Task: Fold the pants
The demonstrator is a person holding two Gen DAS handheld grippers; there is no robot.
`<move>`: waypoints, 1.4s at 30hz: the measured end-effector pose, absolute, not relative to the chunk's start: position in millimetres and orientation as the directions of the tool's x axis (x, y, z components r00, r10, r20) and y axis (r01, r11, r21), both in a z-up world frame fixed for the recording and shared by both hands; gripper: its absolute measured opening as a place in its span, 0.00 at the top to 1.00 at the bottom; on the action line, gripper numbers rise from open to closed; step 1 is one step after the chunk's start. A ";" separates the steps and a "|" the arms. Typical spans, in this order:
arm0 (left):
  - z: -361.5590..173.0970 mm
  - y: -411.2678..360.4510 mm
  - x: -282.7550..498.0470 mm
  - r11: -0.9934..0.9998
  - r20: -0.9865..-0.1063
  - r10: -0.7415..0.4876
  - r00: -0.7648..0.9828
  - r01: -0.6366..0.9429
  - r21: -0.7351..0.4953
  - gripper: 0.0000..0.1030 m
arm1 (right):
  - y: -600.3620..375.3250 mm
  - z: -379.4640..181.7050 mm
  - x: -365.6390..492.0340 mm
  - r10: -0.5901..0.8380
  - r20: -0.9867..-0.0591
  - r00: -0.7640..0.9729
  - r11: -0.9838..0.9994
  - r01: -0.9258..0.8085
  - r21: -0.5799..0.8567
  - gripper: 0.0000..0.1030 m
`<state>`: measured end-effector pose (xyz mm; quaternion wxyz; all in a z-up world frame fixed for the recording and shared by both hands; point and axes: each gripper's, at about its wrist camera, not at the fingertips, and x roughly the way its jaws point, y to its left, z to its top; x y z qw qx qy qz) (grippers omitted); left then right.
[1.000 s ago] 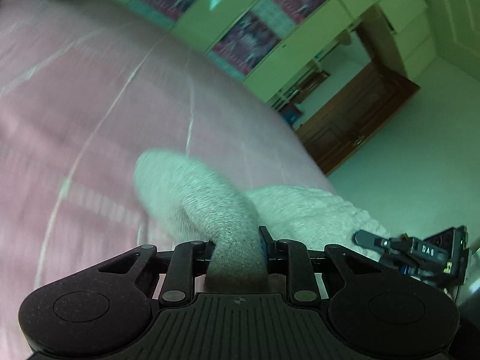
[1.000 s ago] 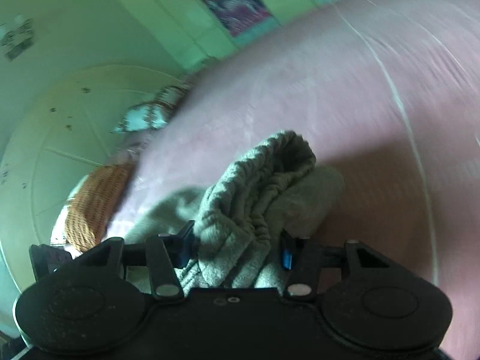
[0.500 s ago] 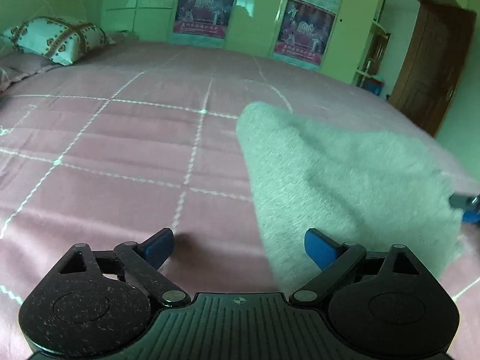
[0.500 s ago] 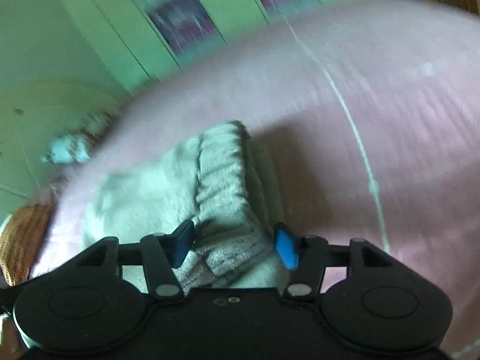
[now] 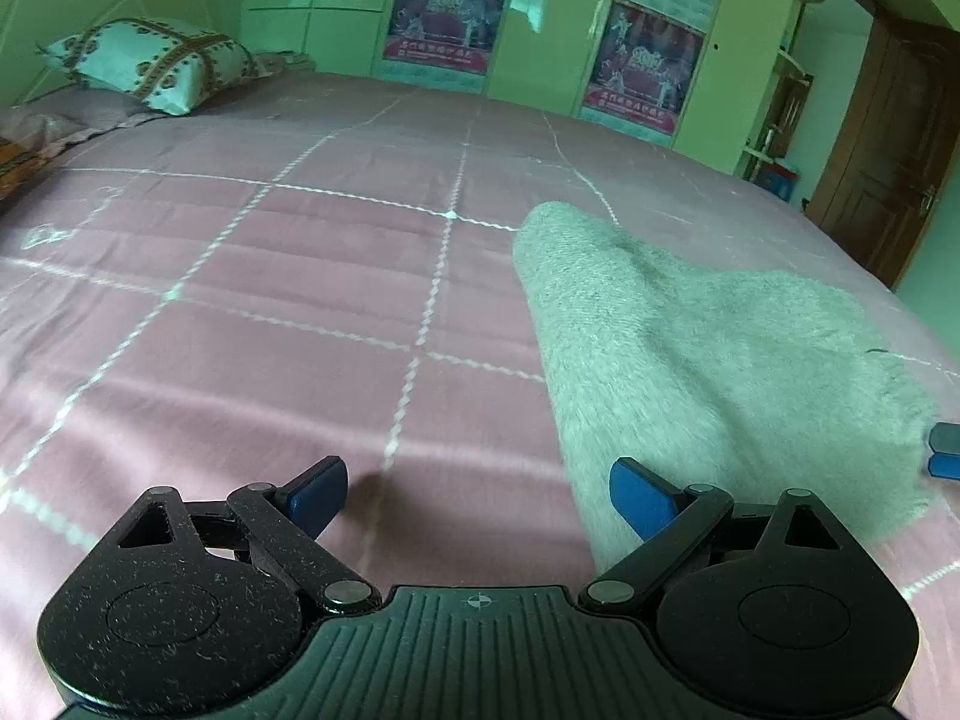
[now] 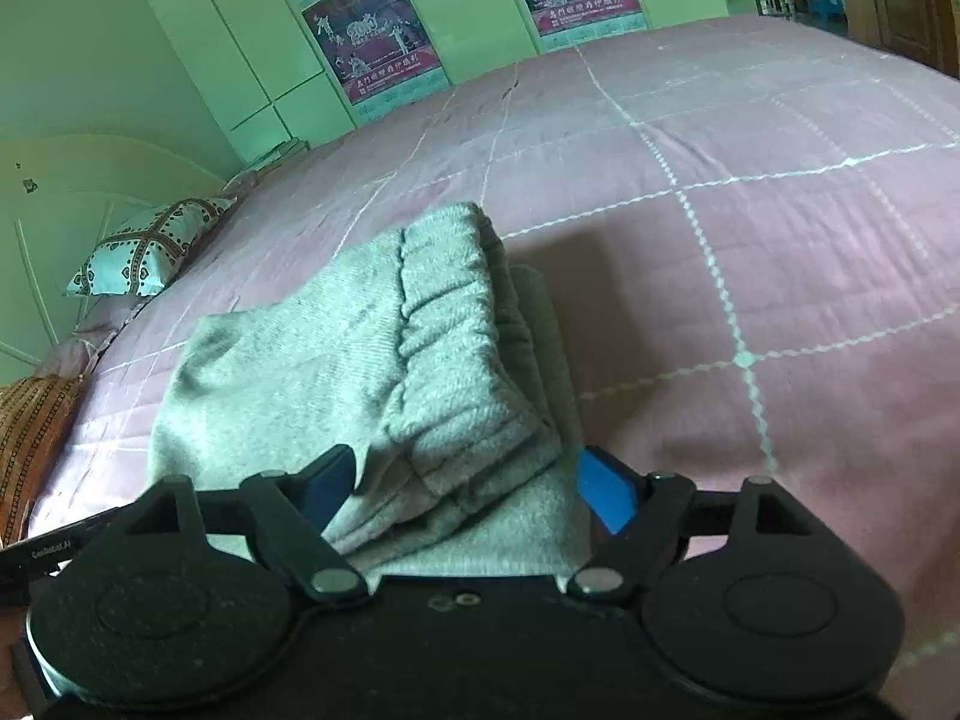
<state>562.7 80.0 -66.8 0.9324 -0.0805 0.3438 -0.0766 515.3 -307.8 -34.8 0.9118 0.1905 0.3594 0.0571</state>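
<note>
- Left wrist view: left hand-held gripper (image 5: 478, 495) gapes wide, released; the folded pants (image 5: 708, 360) lie on the bed (image 5: 270, 312), just right of it. Back away low, without snagging the edge.
- Right wrist view: right hand-held gripper (image 6: 465, 489) is spread around the waistband (image 6: 456, 348), not pinching; withdraw straight so the layers keep stacked.

Pants (image 5: 690, 360) now released, flat.

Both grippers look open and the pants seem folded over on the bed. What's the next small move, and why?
Probably lift the right gripper straight back. Its jaws stand open around the waistband edge of the gray pants, which lie folded on the pink bedspread, so pulling sideways could drag the fold. The left gripper is open too, beside the cloth.
</note>
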 end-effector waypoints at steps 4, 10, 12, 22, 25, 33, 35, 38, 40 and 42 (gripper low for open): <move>-57.1 96.0 516.5 0.978 -0.617 -0.175 0.767 0.064 -0.199 0.09 | -310.0 -20.1 485.3 0.248 -0.620 0.745 0.924 0.011 0.383 0.16; -58.7 128.0 436.7 0.980 -0.647 -0.123 0.752 -0.011 -0.200 0.06 | -329.3 -9.2 412.0 0.234 -0.623 0.747 0.913 0.051 0.404 0.07; -60.5 136.2 410.9 0.977 -0.657 -0.121 0.744 -0.027 -0.209 0.03 | -332.7 -10.7 384.1 0.232 -0.638 0.735 0.917 0.055 0.396 0.06; -43.3 131.2 289.8 0.984 -0.606 -0.095 0.790 -0.018 -0.177 0.00 | -325.9 -9.3 261.9 0.199 -0.632 0.749 0.922 0.075 0.379 0.06; -27.9 113.9 256.3 0.987 -0.568 -0.101 0.817 0.011 -0.160 0.00 | -309.8 0.7 238.2 0.201 -0.606 0.770 0.931 0.042 0.362 0.06; 8.7 67.6 189.0 0.988 -0.489 -0.138 0.861 0.083 -0.133 0.00 | -255.5 30.9 180.4 0.217 -0.541 0.813 0.965 -0.094 0.245 0.06; 17.4 57.6 175.6 0.987 -0.464 -0.149 0.873 0.106 -0.118 0.00 | -248.0 39.2 171.9 0.216 -0.527 0.822 0.971 -0.122 0.208 0.06; 31.1 43.3 157.8 0.988 -0.430 -0.151 0.890 0.128 -0.083 0.00 | -242.4 51.1 160.6 0.208 -0.499 0.841 0.975 -0.136 0.178 0.06; 39.5 36.1 147.6 0.988 -0.409 -0.155 0.899 0.140 -0.068 0.00 | -239.6 59.0 156.8 0.202 -0.488 0.849 0.977 -0.136 0.167 0.06; 49.0 29.6 141.5 0.987 -0.400 -0.159 0.903 0.148 -0.059 0.00 | -236.4 68.3 150.5 0.176 -0.462 0.869 0.981 -0.119 0.151 0.06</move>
